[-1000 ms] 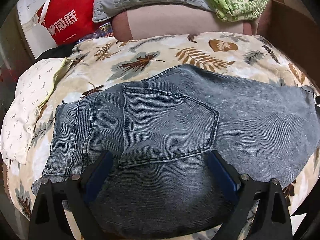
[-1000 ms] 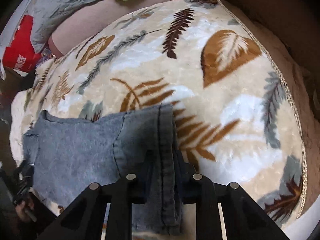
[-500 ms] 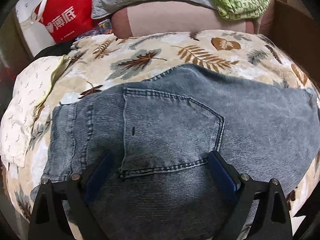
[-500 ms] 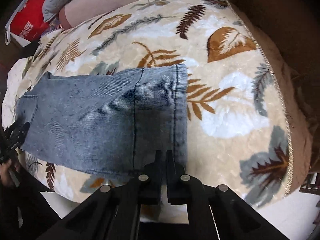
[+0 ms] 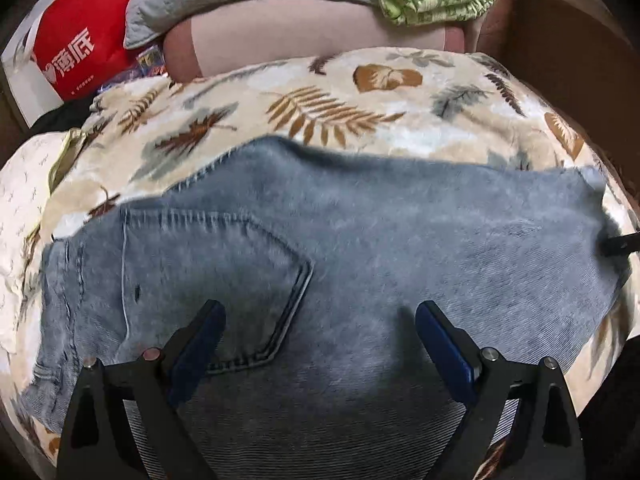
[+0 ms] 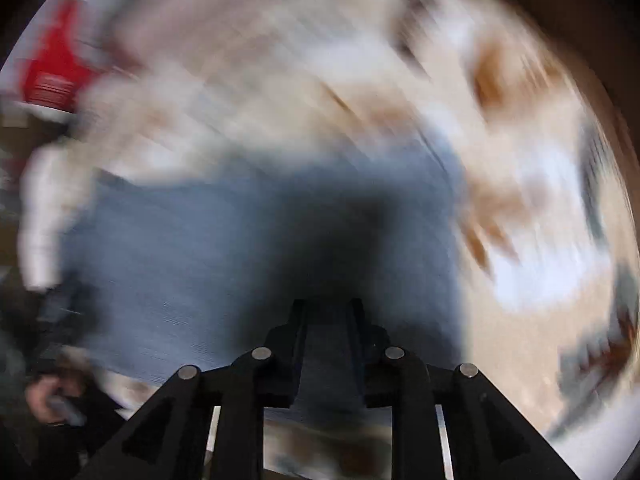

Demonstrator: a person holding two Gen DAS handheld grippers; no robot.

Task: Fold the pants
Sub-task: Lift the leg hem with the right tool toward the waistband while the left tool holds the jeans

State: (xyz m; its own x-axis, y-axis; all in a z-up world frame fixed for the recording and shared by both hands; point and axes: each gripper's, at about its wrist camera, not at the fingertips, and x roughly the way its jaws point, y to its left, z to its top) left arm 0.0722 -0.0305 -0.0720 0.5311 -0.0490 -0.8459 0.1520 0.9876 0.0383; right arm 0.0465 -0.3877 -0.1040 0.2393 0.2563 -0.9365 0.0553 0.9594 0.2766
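The pants, a pair of blue-grey jeans, lie flat across a leaf-print blanket, back side up, with the back pocket toward the waist end and the leg stretching away from it to the hem. The left gripper hovers over the pants just beyond the pocket's pointed lower corner, its blue-padded fingers spread wide with nothing pinched between them. The right gripper sits over the hem end, far from the pocket; its jaws are opening, and denim shows in the narrow gap between them, though heavy motion blur in this view makes it uncertain whether the pads press on the cloth at all. Seen from the left wrist, that gripper's dark tip lies at the far hem edge. The step in hand appears to be taking a fresh hold for a fold along the length, hem toward pocket. To do it well, each gripper should pinch both layers at the near edge rather than the top one alone, the hem end should be lifted only enough to clear the cloth beneath, and the hem should be laid square on the waistband beside the pocket, so that no slack bunches at the crease.
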